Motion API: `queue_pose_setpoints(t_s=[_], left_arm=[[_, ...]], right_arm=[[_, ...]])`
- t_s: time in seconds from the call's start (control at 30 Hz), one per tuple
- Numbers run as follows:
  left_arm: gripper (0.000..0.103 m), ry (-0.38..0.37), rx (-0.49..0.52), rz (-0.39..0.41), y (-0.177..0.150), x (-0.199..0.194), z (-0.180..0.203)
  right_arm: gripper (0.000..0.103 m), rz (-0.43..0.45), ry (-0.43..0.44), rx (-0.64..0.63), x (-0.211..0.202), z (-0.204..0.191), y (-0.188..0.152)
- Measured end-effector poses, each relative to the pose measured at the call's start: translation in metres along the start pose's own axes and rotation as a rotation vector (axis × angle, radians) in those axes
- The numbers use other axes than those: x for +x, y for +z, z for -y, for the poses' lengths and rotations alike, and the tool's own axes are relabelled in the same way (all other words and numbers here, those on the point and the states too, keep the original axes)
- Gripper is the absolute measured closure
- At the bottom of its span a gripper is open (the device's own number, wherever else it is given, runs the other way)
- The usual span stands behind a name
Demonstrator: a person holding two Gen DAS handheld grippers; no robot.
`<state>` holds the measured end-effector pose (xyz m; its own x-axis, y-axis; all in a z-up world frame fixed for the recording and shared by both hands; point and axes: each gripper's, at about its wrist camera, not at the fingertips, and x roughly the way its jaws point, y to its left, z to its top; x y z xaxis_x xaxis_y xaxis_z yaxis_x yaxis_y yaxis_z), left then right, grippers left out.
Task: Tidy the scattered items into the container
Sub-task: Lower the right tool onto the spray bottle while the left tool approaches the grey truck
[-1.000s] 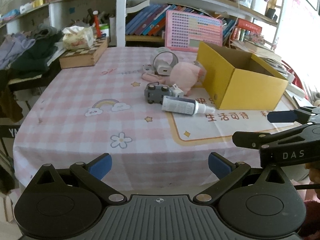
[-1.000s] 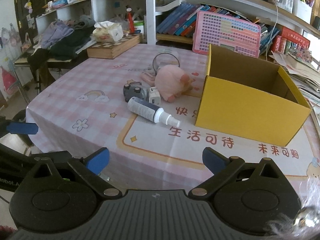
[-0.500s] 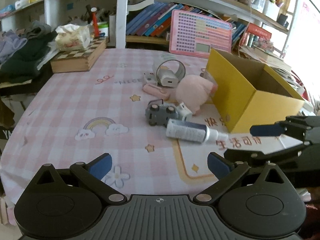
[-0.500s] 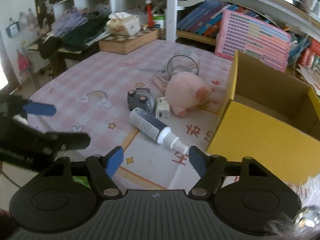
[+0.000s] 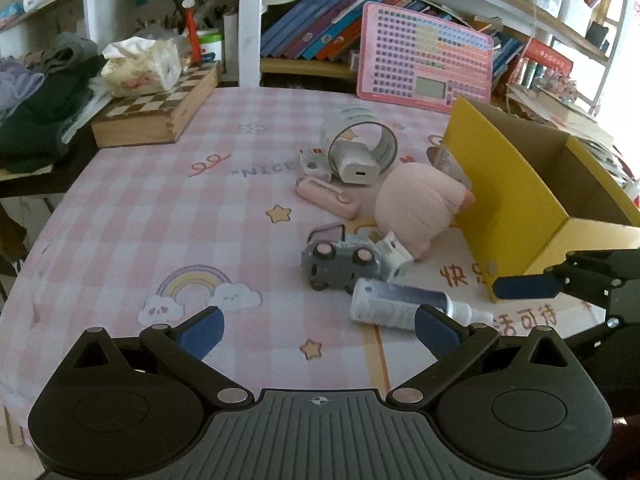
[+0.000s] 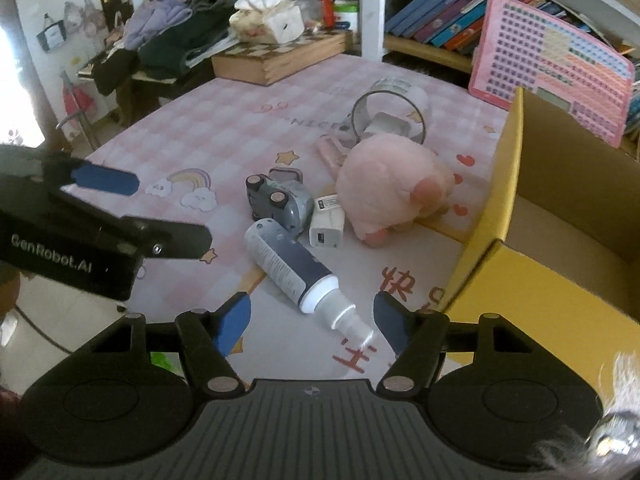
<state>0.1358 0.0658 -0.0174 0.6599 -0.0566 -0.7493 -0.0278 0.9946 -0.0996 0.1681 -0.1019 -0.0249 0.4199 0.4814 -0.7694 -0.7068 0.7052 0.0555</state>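
Right hand-held gripper (image 6: 311,322) closing, half open, empty; spray bottle's (image 6: 288,264) nozzle lies between its fingertips, untouched.

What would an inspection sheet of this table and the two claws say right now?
Surface: round table under a pink checked cloth with rainbow and star prints.
Job's things: spray bottle lying on its side; toy car overturned; white charger; pink plush against the yellow box, which looks empty where visible; pink case; tape roll around a second charger.
Clutter: chessboard box, tissue pack, pink keypad board.
Claws: left claw open, empty; right claw closing, the bottle's nozzle between its fingers, untouched.
Cables: nothing seen.
Surroundings: bookshelves, piled clothes.
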Motion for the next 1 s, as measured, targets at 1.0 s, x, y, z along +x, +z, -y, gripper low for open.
queue_pose_setpoints(t_s=[1.0], left_arm=[[0.018,-0.056,0.09,-0.09,0.044,0.085,0.013]], right_arm=[[0.048,-0.114,0.152,-0.195,0.06,0.001,0.021]])
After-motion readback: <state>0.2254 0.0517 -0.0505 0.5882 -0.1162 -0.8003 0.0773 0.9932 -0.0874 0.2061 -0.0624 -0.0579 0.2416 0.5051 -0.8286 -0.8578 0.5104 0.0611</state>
